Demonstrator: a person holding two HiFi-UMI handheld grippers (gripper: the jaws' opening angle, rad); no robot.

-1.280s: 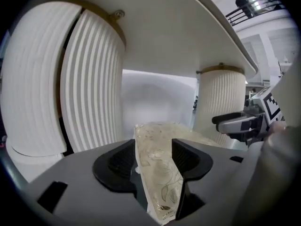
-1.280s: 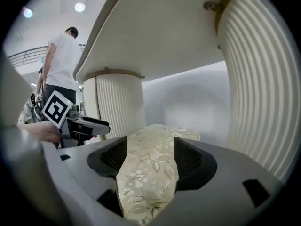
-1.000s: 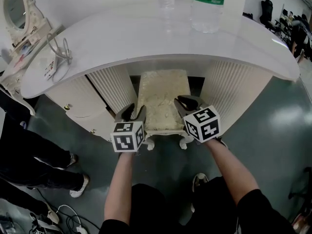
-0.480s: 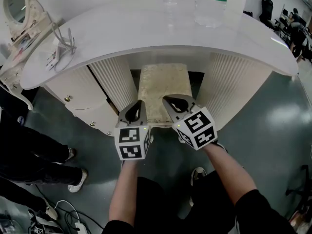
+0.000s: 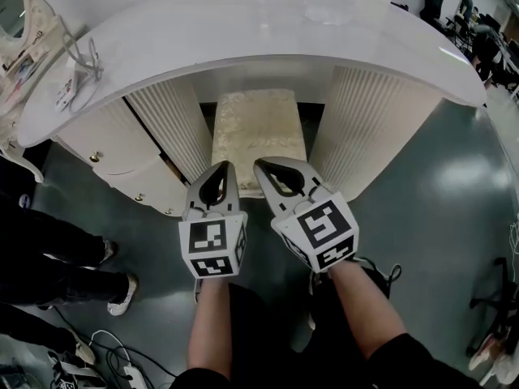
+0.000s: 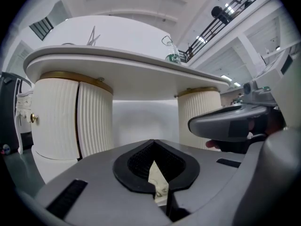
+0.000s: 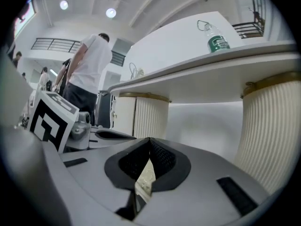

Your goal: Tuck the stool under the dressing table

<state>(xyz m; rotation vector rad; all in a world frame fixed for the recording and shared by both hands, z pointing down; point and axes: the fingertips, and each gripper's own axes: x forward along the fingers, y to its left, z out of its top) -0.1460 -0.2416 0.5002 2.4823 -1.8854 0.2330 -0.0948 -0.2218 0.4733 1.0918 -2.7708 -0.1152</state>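
**Stool tucked, tools off**

Stool (image 5: 258, 132) sits at 12 o'clock in the knee gap under the table (image 5: 243, 47), between its pedestals (only the seat top shows). Task looks done.

Left gripper (image 5: 220, 168) and right gripper (image 5: 263, 167) are both clenched and empty. They sit side by side over the stool's 6 o'clock end, pointing roughly level at the table.

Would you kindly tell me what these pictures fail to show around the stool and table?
- Stool legs: head view, behind the left gripper and right gripper.
- Stool's far end: head view, under the table top.
- Green-label bottle neck: head view, cut by the top edge.
- Its label: left gripper view, too small to read.
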